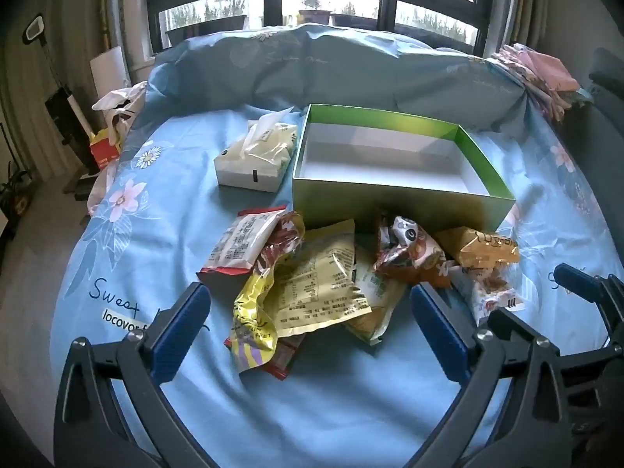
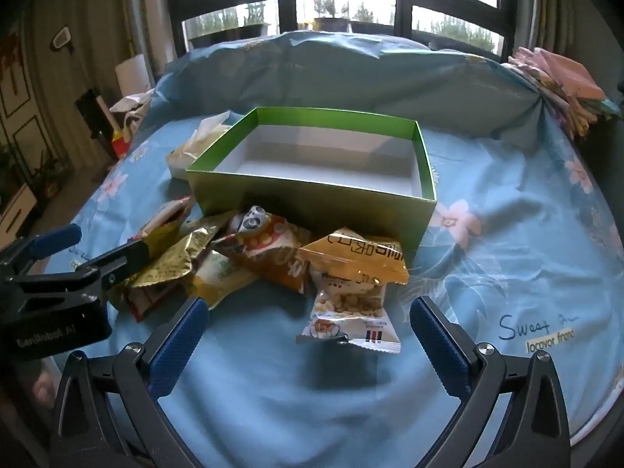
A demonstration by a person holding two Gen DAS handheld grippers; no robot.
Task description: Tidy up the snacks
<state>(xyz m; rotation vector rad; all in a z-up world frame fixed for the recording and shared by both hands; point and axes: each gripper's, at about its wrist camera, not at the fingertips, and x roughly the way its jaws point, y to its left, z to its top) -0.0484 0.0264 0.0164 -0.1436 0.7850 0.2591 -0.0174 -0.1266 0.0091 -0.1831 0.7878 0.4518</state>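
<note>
A pile of snack packets lies on the blue bedsheet in front of an empty green box (image 1: 394,191) (image 2: 312,199). In the left wrist view I see a yellow packet (image 1: 312,288), a red-and-white packet (image 1: 241,245), a panda-print packet (image 1: 409,253) and an orange packet (image 1: 487,249). My left gripper (image 1: 310,312) (image 2: 93,249) hovers open just short of the yellow packet, holding nothing. In the right wrist view a small white peanut packet (image 2: 351,316) lies nearest, under the orange packet (image 2: 358,261) and beside the panda-print packet (image 2: 269,249). My right gripper (image 2: 308,323) stands open around the white packet's near end, pads apart from it.
A white tissue box (image 1: 253,160) sits left of the green box. A rolled blue quilt (image 1: 331,66) runs along the back before the window. Folded pink cloths (image 1: 546,74) lie at the back right. A red box (image 1: 103,152) and a bag stand off the bed's left edge.
</note>
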